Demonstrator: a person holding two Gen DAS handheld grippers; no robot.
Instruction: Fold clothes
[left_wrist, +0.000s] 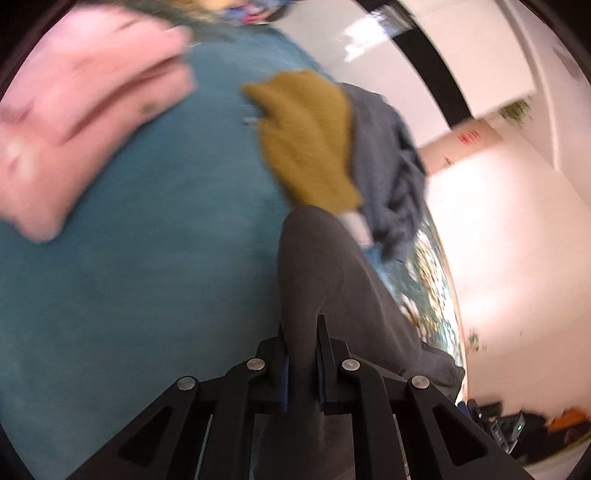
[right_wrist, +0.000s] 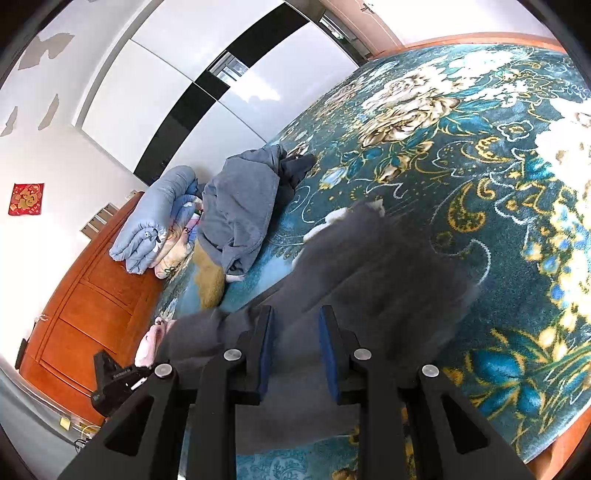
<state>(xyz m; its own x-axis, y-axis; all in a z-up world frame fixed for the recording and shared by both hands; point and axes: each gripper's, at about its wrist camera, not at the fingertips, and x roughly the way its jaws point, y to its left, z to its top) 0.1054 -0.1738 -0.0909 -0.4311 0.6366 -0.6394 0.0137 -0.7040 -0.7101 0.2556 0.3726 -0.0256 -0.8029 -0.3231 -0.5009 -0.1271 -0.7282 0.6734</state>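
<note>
- Left gripper (left_wrist: 303, 354): jaws clamped on the dark grey garment (left_wrist: 325, 266), lifted above the bed (left_wrist: 147, 295).
- Right gripper (right_wrist: 296, 332): jaws closed on the same garment, apparently.
- Pink garment (left_wrist: 85, 110) seems already folded; grey-blue heap (right_wrist: 240, 210) remains.

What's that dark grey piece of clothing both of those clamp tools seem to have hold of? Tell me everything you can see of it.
The dark grey garment looks like soft, matte knit, plain and unpatterned. It lies partly spread over the teal floral bedspread, blurred in both views, with a bit of white at its far edge. The left gripper is shut on a raised fold of it; the right gripper has cloth between its pads. A long strip runs toward the mustard garment. What kind of garment it is cannot be told.
</note>
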